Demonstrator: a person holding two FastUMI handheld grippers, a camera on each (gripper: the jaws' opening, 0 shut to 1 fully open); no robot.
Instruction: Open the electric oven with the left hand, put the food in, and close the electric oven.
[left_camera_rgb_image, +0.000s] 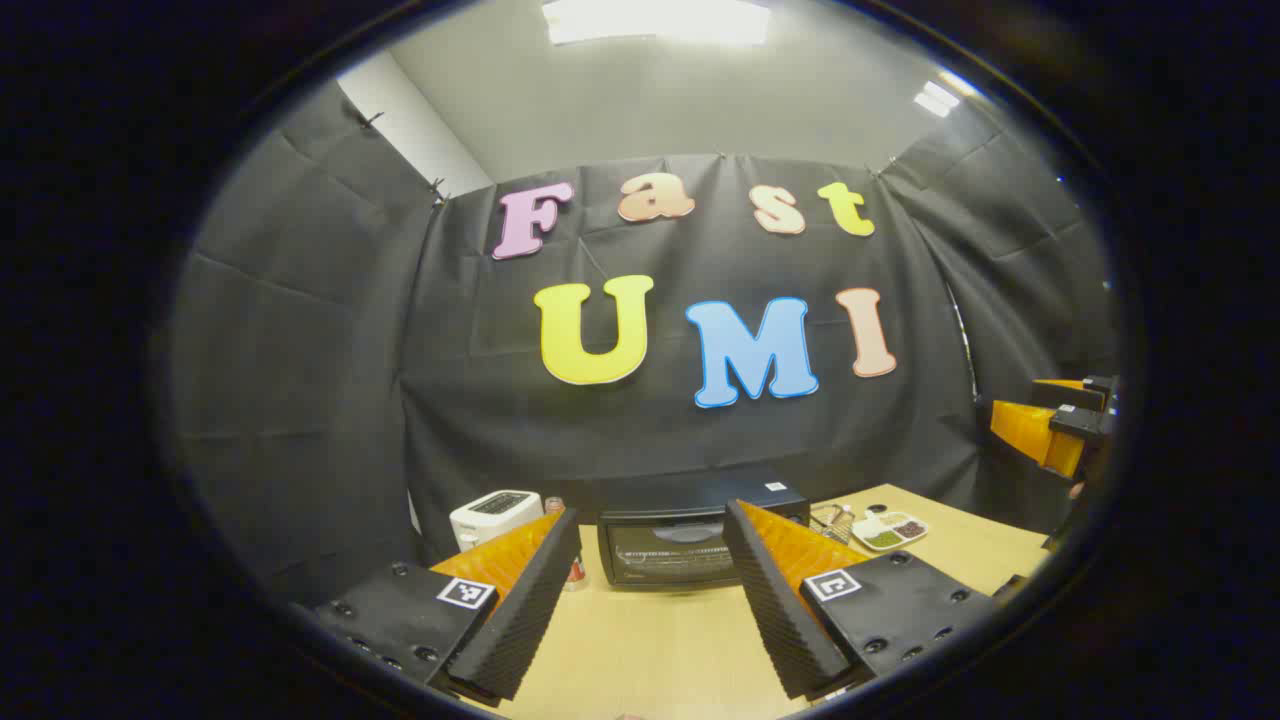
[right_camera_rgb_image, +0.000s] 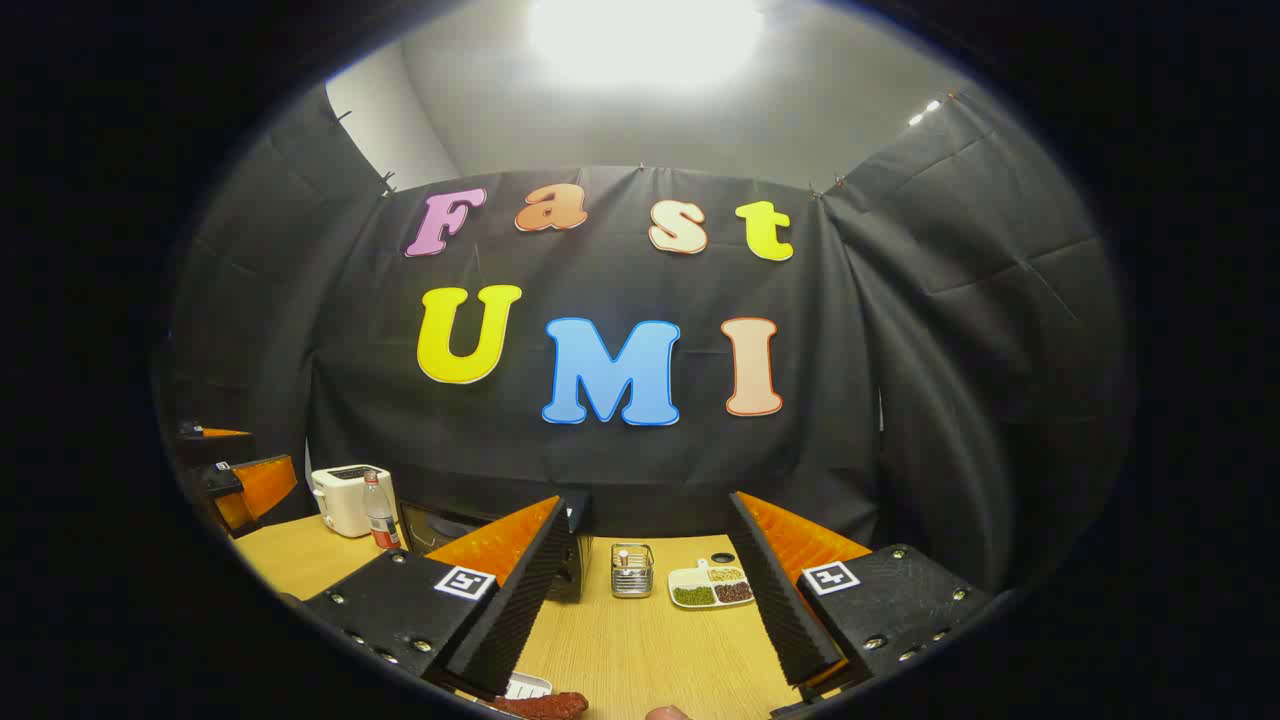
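Note:
The black electric oven (left_camera_rgb_image: 680, 540) stands at the back of the wooden table (left_camera_rgb_image: 650, 650) with its glass door closed. My left gripper (left_camera_rgb_image: 652, 520) is open, some way in front of the oven, nothing between its fingers. In the right gripper view the oven (right_camera_rgb_image: 440, 525) is partly hidden behind one finger. My right gripper (right_camera_rgb_image: 648, 505) is open and empty above the table. A reddish sausage-like piece of food (right_camera_rgb_image: 540, 705) lies on a small white dish (right_camera_rgb_image: 528, 686) at the bottom edge, just below the right gripper.
A white toaster (left_camera_rgb_image: 495, 515) and a small bottle (right_camera_rgb_image: 378, 510) stand left of the oven. Right of it are a wire holder (right_camera_rgb_image: 632, 570) and a divided plate of beans (right_camera_rgb_image: 712, 587). The right gripper (left_camera_rgb_image: 1060, 430) shows at the far right of the left gripper view.

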